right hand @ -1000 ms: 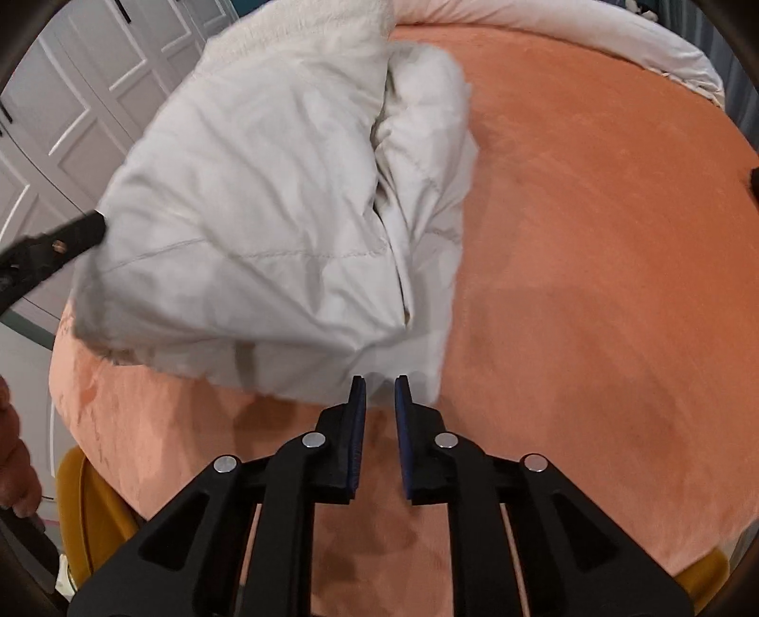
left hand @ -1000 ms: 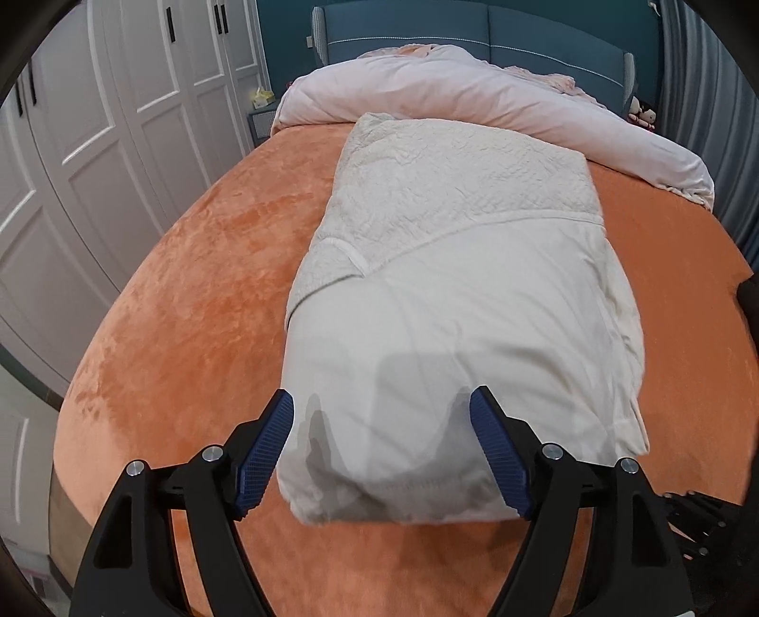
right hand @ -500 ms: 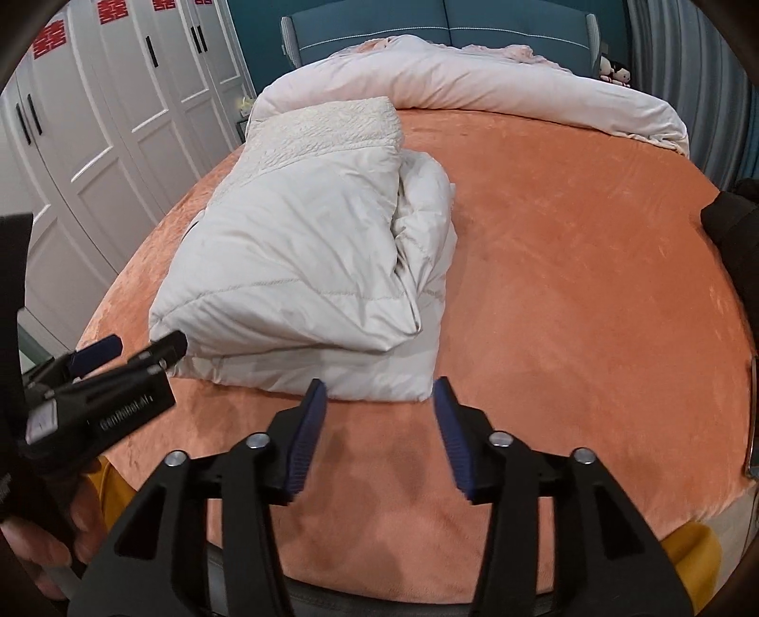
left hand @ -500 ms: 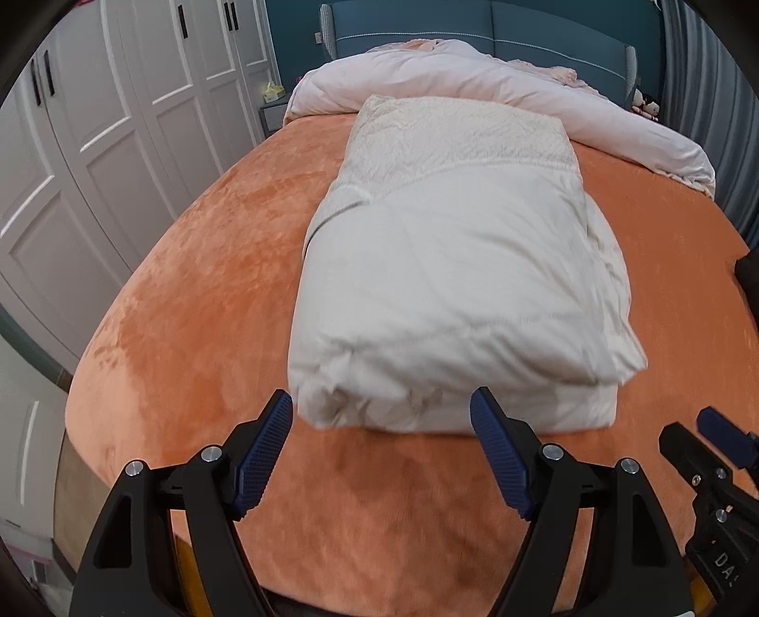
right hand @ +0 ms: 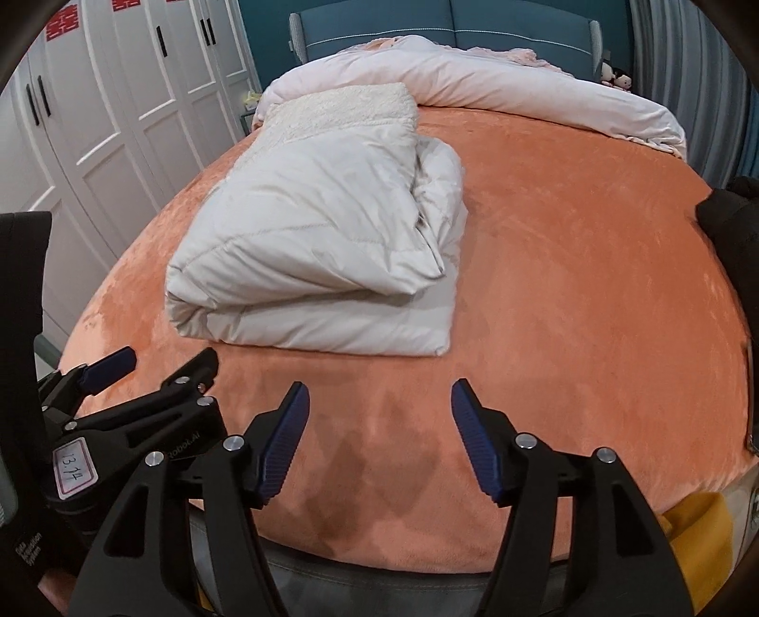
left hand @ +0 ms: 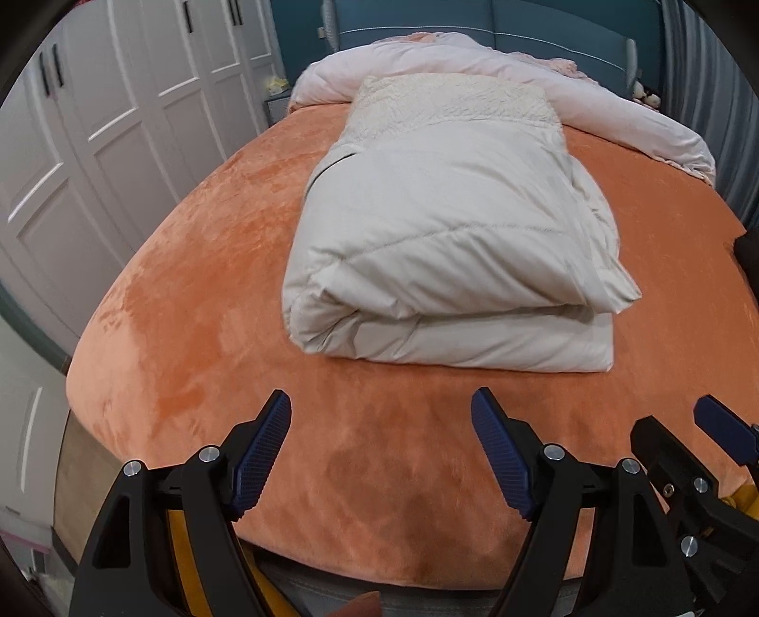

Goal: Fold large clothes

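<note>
One cream padded coat (left hand: 446,247) lies folded on the orange bedspread (left hand: 199,266), a thick bundle of stacked layers with its fold edge facing the foot of the bed. A fleecy textured part of it shows at the far end, close to the one pale pink duvet (left hand: 474,61) bunched along the head of the bed. Behind that stands one blue headboard (left hand: 498,23).

Two grippers are in play, and neither touches the coat. The left gripper (left hand: 379,455) hangs over the bare bedspread near the foot of the bed, its two blue-padded fingers (left hand: 263,451) spread wide with nothing between them. The right gripper (right hand: 379,441) sits just beside it, also over bare orange fabric; its jaws have just been opening, and now they stand apart, released, with nothing between them. In the right wrist view the left gripper shows at the lower left with a small white label on its body.

The coat sits left of centre on the bed, well clear of both sets of fingers. On the left wall, white wardrobe doors (right hand: 118,95) run in a row; two red paper cutouts (right hand: 59,23) are stuck near their tops. One dark object (right hand: 730,213) lies at the right edge of the bed; what it is I cannot tell.
</note>
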### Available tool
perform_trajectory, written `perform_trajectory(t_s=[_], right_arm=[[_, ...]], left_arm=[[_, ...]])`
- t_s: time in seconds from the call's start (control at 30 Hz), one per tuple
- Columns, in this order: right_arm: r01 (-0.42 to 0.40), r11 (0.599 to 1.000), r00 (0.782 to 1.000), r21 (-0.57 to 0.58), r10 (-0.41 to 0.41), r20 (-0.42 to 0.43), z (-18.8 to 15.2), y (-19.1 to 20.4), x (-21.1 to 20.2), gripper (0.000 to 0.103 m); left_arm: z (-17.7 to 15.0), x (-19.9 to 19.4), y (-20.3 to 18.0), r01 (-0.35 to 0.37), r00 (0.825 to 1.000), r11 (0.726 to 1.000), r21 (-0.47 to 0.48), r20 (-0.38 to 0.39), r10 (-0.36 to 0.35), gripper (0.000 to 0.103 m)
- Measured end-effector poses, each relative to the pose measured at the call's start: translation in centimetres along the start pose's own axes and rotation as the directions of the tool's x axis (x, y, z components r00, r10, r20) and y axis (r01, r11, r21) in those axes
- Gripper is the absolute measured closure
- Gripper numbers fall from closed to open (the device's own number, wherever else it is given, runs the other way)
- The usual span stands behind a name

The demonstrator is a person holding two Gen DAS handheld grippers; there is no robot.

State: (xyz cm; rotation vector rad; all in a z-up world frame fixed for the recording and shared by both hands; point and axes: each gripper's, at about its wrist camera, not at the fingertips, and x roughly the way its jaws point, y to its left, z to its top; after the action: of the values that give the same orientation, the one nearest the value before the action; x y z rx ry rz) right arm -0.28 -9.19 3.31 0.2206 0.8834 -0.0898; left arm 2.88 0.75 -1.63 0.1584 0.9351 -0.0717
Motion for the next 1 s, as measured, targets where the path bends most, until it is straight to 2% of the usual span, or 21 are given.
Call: perform_trajectory(t_s=[0.17,0.67,1.0], right_arm=[[0.000,1.000,1.000,-0.003,0.000,-0.006,-0.7,-0.2,-0.3,0.043],[0.015,1.000,1.000,-0.023,-0.015,0.009,-1.2,0.1,-1.1,0.043],[0.018,0.999,1.000,-0.029,-0.017,0.011,-1.3,0.3,-1.1,0.043]], left_arm=[[-0.7,-0.1,0.1,0.009,1.000,1.000,-0.021,-0.008,-0.009,0.026],[-1.0,-0.7,0.1,-0.012,0.999,1.000,-0.003,0.032,0.012,0.028],[-1.0,-0.5,0.3,-0.016,0.999,1.000,-0.001,0.029,0.016,0.029]])
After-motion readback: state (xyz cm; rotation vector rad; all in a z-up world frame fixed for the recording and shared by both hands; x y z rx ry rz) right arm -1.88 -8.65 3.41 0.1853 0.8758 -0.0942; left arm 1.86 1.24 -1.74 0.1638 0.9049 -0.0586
